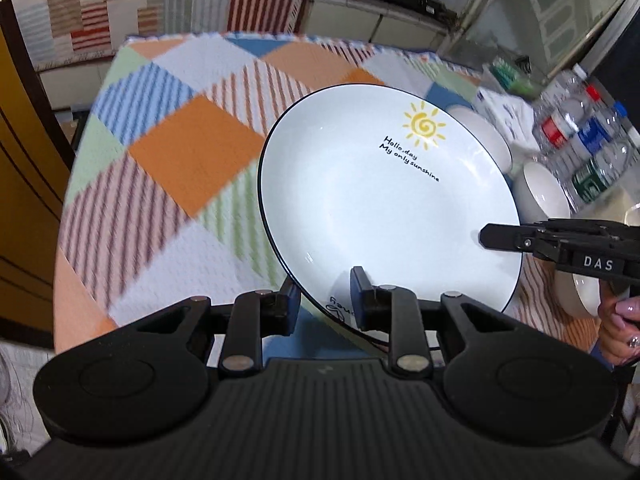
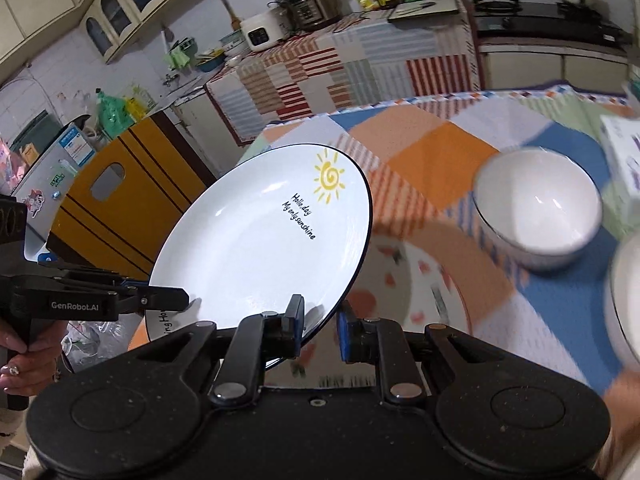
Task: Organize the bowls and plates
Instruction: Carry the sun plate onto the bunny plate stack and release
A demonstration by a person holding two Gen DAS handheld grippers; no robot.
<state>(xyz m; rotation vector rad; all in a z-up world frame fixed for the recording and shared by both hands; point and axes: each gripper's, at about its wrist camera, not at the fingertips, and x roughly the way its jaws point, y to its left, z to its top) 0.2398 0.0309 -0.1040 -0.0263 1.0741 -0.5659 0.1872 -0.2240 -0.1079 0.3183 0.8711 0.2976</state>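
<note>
A big white plate with a dark rim, a yellow sun and black words is held up in the air, tilted, above the worktop. The worktop is covered by a cloth of orange, blue, green and striped squares.

In the left wrist view, the plate's rim at 6 o'clock is pinched between the two pads of the left tool. The tool is closed on the plate. At 3 o'clock the plate's rim is gripped by the right tool, and a hand is seen under it. Past the plate at 2 o'clock, white bowls are seen on the worktop, and water bottles are stood just beyond them.

In the right wrist view, the left tool is seen at 9 o'clock, closed on the plate's edge. The plate's rim at 6 o'clock is pinched by the right tool, so it is closed on the plate too. Under the plate, a second plate with red spots is seen lying on the worktop, blurred. At 3 o'clock a white bowl is stood on the cloth, well apart from the held plate.
</note>
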